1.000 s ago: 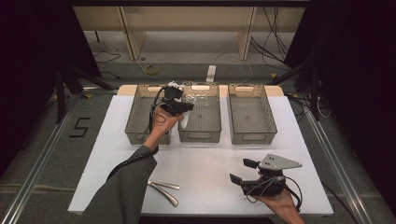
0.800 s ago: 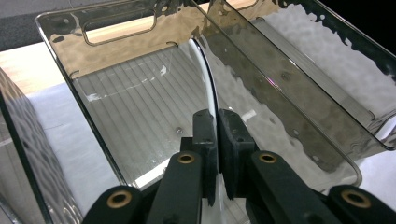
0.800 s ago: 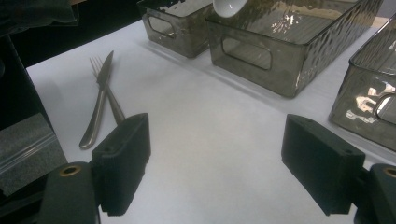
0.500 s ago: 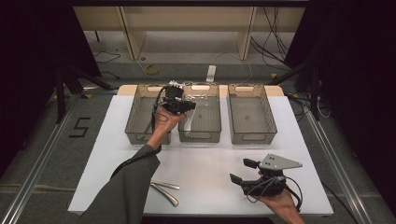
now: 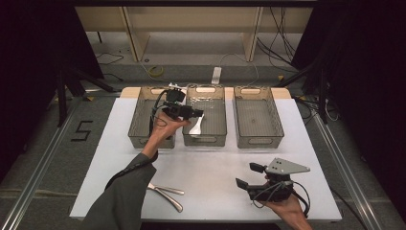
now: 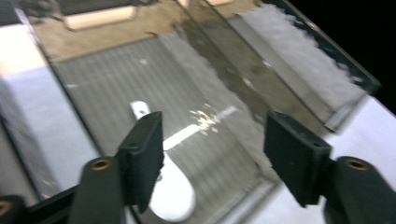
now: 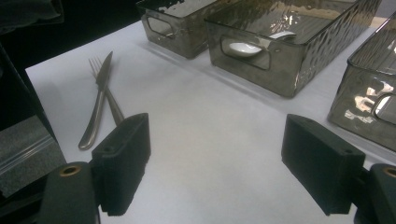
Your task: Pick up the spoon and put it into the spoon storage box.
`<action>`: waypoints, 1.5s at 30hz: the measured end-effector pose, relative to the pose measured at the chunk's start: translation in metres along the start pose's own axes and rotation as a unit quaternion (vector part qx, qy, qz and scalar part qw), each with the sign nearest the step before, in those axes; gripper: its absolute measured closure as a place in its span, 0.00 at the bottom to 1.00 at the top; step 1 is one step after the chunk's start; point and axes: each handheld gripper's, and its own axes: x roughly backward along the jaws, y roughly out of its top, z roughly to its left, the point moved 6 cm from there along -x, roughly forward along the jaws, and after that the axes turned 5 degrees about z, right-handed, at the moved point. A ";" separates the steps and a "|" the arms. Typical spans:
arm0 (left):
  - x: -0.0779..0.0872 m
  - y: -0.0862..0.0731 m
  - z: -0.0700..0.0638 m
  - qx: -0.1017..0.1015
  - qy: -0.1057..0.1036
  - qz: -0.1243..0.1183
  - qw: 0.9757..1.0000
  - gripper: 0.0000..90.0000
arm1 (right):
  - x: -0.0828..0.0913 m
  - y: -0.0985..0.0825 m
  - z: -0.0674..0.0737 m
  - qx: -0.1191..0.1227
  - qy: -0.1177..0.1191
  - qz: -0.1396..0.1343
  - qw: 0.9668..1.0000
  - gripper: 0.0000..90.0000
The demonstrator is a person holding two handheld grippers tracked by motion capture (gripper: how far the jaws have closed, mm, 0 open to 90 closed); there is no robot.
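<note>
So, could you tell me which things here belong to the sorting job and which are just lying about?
In the job:
white spoon
middle bin
left gripper, jaws just opened
knife
fork

Lying about:
right gripper, open, idle
right bin
left bin

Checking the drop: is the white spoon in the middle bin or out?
In: the white spoon lies on the middle bin floor, below the open left gripper.

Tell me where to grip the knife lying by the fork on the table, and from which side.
Grip the knife on its handle, near the rounded end closest to the right gripper. It lies flat on the white table, crossing over the fork, so probably come straight down with the jaws across the handle's narrow width. The handle end looks clear of the fork there; the blade is thin and likely harder to pinch.
</note>
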 end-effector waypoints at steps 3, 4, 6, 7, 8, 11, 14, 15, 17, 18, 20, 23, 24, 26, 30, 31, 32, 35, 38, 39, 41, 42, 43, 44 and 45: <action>0.007 -0.008 -0.009 -0.021 -0.002 0.008 1.000 0.34 | 0.000 0.000 0.000 0.001 0.000 0.001 1.000 0.27; 0.011 -0.010 -0.011 -0.027 -0.004 0.009 1.000 0.32 | 0.000 0.000 0.000 0.001 0.000 0.000 1.000 0.27; 0.017 -0.015 -0.016 -0.038 -0.007 0.013 0.999 0.31 | 0.000 0.000 0.000 0.001 0.000 0.000 1.000 0.27; 0.020 -0.018 -0.018 -0.044 -0.006 0.015 0.999 0.30 | 0.000 0.000 0.000 0.001 0.000 0.000 1.000 0.27; 0.023 -0.020 -0.019 -0.053 -0.003 0.021 0.998 0.30 | 0.001 0.000 0.000 0.002 -0.001 0.000 1.000 0.27; 0.033 -0.030 -0.026 -0.066 -0.013 0.017 0.998 0.28 | 0.001 -0.001 0.000 0.000 -0.003 0.000 1.000 0.27; 0.039 -0.041 -0.029 -0.083 -0.016 0.027 0.996 0.27 | 0.000 0.000 0.000 0.001 -0.003 0.001 1.000 0.27; 0.041 -0.044 -0.030 -0.089 -0.014 0.028 0.996 0.26 | 0.000 0.000 0.001 0.001 -0.002 0.000 1.000 0.27; 0.044 -0.051 -0.029 -0.097 -0.017 0.028 0.995 0.26 | 0.000 0.000 0.001 0.002 -0.002 0.002 1.000 0.27; 0.046 -0.055 -0.027 -0.104 -0.011 0.033 0.994 0.26 | 0.000 0.000 0.001 0.002 -0.002 0.001 1.000 0.27; 0.048 -0.064 -0.023 -0.114 0.006 0.042 0.993 0.25 | 0.000 -0.001 0.000 0.000 -0.002 0.002 1.000 0.27; 0.056 -0.079 -0.021 -0.117 0.001 0.052 0.992 0.25 | 0.000 -0.001 0.001 0.000 -0.002 0.002 1.000 0.27; 0.059 -0.083 -0.021 -0.119 -0.001 0.057 0.991 0.25 | 0.000 -0.001 0.001 0.000 -0.001 0.002 1.000 0.27; 0.063 -0.090 -0.022 -0.128 0.004 0.064 0.990 0.25 | -0.001 -0.001 0.001 0.001 -0.001 0.003 1.000 0.27; 0.067 -0.104 -0.024 -0.139 0.000 0.082 0.987 0.25 | 0.000 0.000 0.002 0.002 -0.003 0.003 1.000 0.27; 0.068 -0.106 -0.025 -0.140 -0.002 0.085 0.987 0.25 | 0.000 0.000 0.002 0.002 -0.003 0.003 1.000 0.27; 0.068 -0.108 -0.025 -0.143 0.000 0.087 0.986 0.25 | -0.001 0.000 0.002 0.002 -0.004 0.003 1.000 0.27; 0.069 -0.115 -0.026 -0.144 0.001 0.090 0.985 0.24 | 0.000 0.000 0.002 0.002 -0.004 0.001 1.000 0.27; 0.069 -0.122 -0.025 -0.143 0.002 0.098 0.985 0.24 | 0.000 0.000 0.001 0.002 -0.003 -0.001 1.000 0.27; 0.069 -0.125 -0.025 -0.140 0.001 0.101 0.985 0.24 | 0.000 0.000 0.001 0.000 -0.003 0.000 1.000 0.27; 0.069 -0.128 -0.025 -0.142 -0.002 0.105 0.984 0.23 | 0.000 0.000 0.001 0.000 -0.003 0.000 1.000 0.27; 0.069 -0.130 -0.026 -0.144 -0.002 0.108 0.984 0.23 | 0.000 -0.001 0.001 0.000 -0.004 0.000 1.000 0.27; 0.069 -0.131 -0.026 -0.146 -0.002 0.110 0.983 0.22 | 0.000 -0.001 0.001 0.000 -0.004 -0.001 1.000 0.27; 0.069 -0.132 -0.027 -0.147 -0.003 0.114 0.982 0.22 | 0.001 -0.001 0.000 -0.001 -0.004 -0.001 1.000 0.27; 0.068 -0.133 -0.028 -0.146 -0.003 0.116 0.982 0.22 | 0.001 -0.001 0.000 0.000 -0.004 -0.002 1.000 0.27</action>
